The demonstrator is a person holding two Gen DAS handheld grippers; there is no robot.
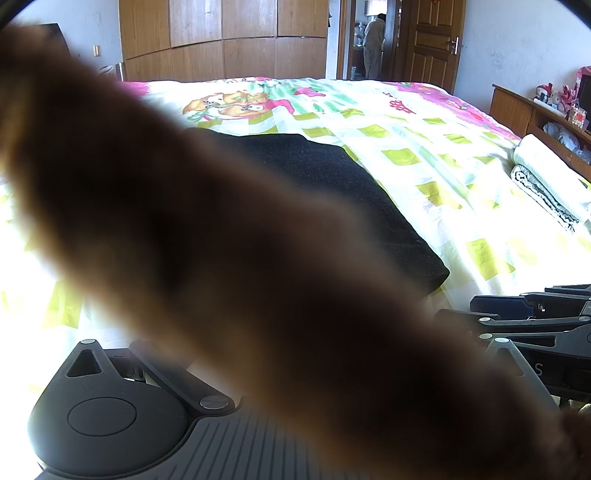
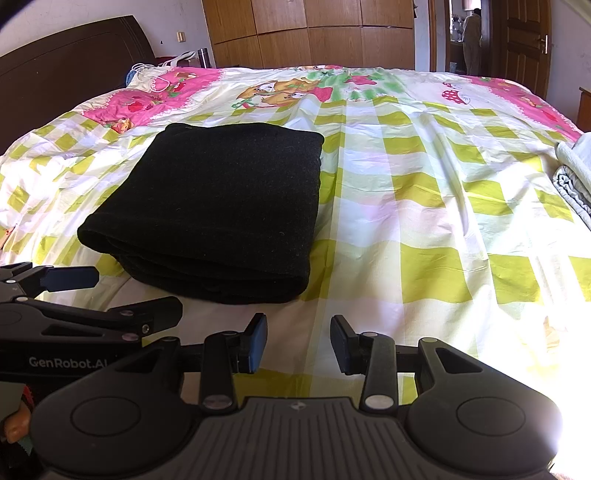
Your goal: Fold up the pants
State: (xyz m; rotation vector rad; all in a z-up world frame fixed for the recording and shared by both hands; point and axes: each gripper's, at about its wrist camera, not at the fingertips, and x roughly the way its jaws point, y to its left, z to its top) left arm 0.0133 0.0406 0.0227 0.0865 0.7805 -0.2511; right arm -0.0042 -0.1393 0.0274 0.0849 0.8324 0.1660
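Note:
The black pants (image 2: pixel 218 206) lie folded into a thick rectangle on the checked bedspread (image 2: pixel 424 206); they also show in the left wrist view (image 1: pixel 332 184). My right gripper (image 2: pixel 298 343) is open and empty, low over the bed just in front of the pants' near edge. My left gripper (image 2: pixel 122 295) shows at the left of the right wrist view, its fingers apart and empty, beside the pants' near left corner. In the left wrist view a blurred brown shape (image 1: pixel 221 258) right at the lens hides its own fingers. The right gripper's fingers (image 1: pixel 517 310) show at the right there.
Folded light bedding (image 2: pixel 574 173) lies at the bed's right edge. A dark headboard (image 2: pixel 66 66) stands at the left, wooden wardrobes (image 2: pixel 314 33) behind the bed. A person (image 2: pixel 472 37) stands in the far doorway. A wooden shelf with toys (image 1: pixel 554 107) is at the right.

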